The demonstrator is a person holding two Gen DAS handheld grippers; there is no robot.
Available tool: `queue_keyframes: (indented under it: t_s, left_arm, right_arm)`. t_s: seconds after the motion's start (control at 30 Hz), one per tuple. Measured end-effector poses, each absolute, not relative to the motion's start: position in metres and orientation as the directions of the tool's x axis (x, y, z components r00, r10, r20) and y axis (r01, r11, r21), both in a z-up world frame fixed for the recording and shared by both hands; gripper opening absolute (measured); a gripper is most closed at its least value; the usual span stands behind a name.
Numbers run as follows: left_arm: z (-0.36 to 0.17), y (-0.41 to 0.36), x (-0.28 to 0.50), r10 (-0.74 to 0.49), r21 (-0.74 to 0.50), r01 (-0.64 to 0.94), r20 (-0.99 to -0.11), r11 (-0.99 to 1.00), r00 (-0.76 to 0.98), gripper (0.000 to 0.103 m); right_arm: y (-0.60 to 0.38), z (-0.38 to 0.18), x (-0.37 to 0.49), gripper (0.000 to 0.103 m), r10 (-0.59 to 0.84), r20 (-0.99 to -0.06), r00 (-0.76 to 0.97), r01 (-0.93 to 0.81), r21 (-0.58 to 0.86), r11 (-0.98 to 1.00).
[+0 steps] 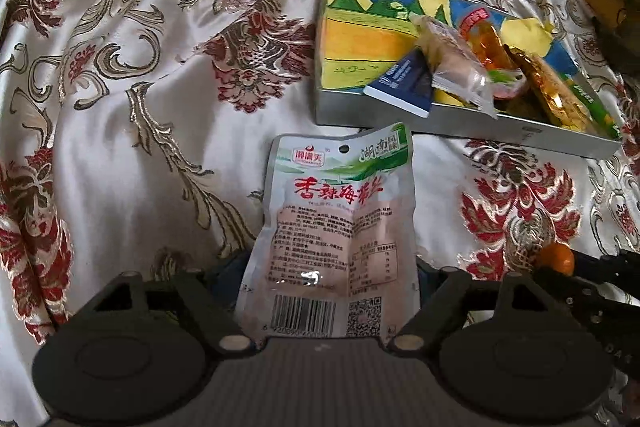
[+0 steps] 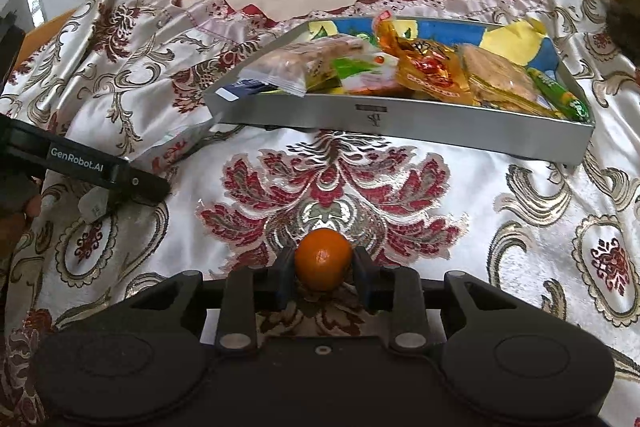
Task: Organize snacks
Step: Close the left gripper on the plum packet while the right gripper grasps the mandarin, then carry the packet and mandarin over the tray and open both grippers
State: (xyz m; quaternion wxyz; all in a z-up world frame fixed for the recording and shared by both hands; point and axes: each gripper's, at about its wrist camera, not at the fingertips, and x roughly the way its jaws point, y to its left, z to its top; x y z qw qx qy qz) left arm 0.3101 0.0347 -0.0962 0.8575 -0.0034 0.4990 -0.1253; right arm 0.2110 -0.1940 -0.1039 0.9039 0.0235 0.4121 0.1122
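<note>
The right gripper (image 2: 324, 269) is clamped on a small round orange (image 2: 323, 259), and that smooth skin could easily squirt out of flat pads. The left gripper (image 1: 328, 267) straddles a flat, crinkly foil snack pouch (image 1: 324, 227) lying on slippery satin bedspread (image 1: 140, 147); jaws look spread, not pinching. It might just skate away. The metal tray (image 2: 400, 125) sits just beyond, already piled.

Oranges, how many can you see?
1. The orange sits on the bedspread between the right gripper's fingers, in front of the snack tray. More could hide under the tray's packets.
</note>
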Motion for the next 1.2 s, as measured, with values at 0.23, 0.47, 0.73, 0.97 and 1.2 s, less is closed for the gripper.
queue_keyframes:
  t_s: [0.23,0.47,0.73,0.97,1.2]
  left_arm:
    - [-0.092,0.036,0.303,-0.245,-0.181,0.179,-0.849,0.967,0.468,0.068]
    - [-0.085,0.036,0.289,-0.314,-0.282,0.138,-0.847,0.949,0.428,0.062]
    - [-0.089,0.01,0.273,-0.371,-0.306,0.223,-0.85,0.926,0.373,0.058]
    - [-0.092,-0.001,0.267,-0.351,-0.278,0.237,-0.862,0.931,0.365,0.058]
    - [-0.089,-0.002,0.263,-0.321,-0.261,0.206,-0.878,0.943,0.356,0.057]
  right_arm:
    - [-0.189,-0.104,0.21,0.033,0.237,-0.736,0.634,-0.22,0.122,0.968]
    - [-0.186,-0.103,0.208,0.033,0.258,-0.732,0.63,-0.24,0.131,0.962]
    - [-0.176,-0.1,0.205,0.033,0.271,-0.727,0.631,-0.287,0.106,0.952]
    - [-0.17,-0.103,0.203,0.033,0.255,-0.741,0.621,-0.306,0.071,0.949]
    - [-0.17,-0.103,0.202,0.033,0.246,-0.749,0.616,-0.312,0.055,0.948]
